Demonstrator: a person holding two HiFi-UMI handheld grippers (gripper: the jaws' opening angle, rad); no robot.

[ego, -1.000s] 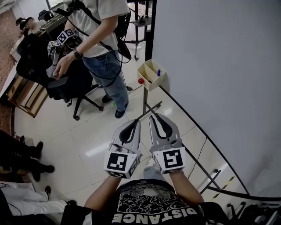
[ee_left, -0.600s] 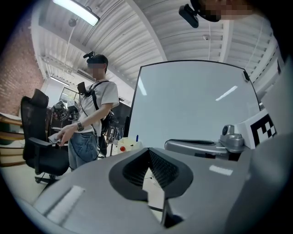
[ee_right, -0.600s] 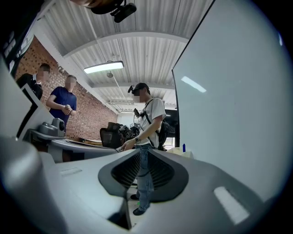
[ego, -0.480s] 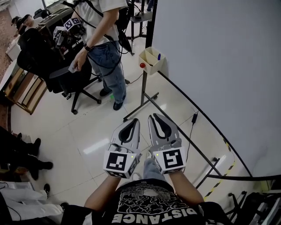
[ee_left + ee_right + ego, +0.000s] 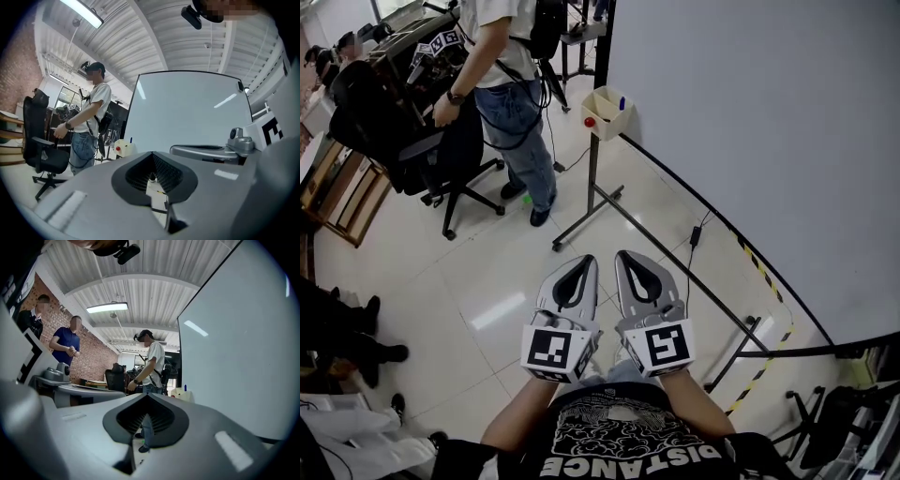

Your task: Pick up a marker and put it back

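Observation:
A beige marker tray (image 5: 607, 111) hangs on the whiteboard (image 5: 769, 141) stand, far ahead of me. A blue marker (image 5: 622, 102) stands in it, and a red round thing (image 5: 589, 122) sits at its front. My left gripper (image 5: 586, 262) and right gripper (image 5: 626, 256) are held side by side low in the head view, well short of the tray. Both are shut with nothing between the jaws. The left gripper view shows the tray (image 5: 123, 148) small beyond the closed left gripper (image 5: 152, 155). In the right gripper view, the tray (image 5: 183, 394) lies past the closed right gripper (image 5: 146, 397).
A person (image 5: 502, 84) stands left of the tray beside a black office chair (image 5: 431, 159). The stand's legs (image 5: 591, 211) spread over the tiled floor, with a cable (image 5: 694, 234) and striped tape (image 5: 764, 272) along the board's foot. A wooden shelf (image 5: 342, 197) is at the left.
The tray and stand now sit farther up and smaller in the head view than before. The person by the chair has shifted. Both grippers stay side by side.

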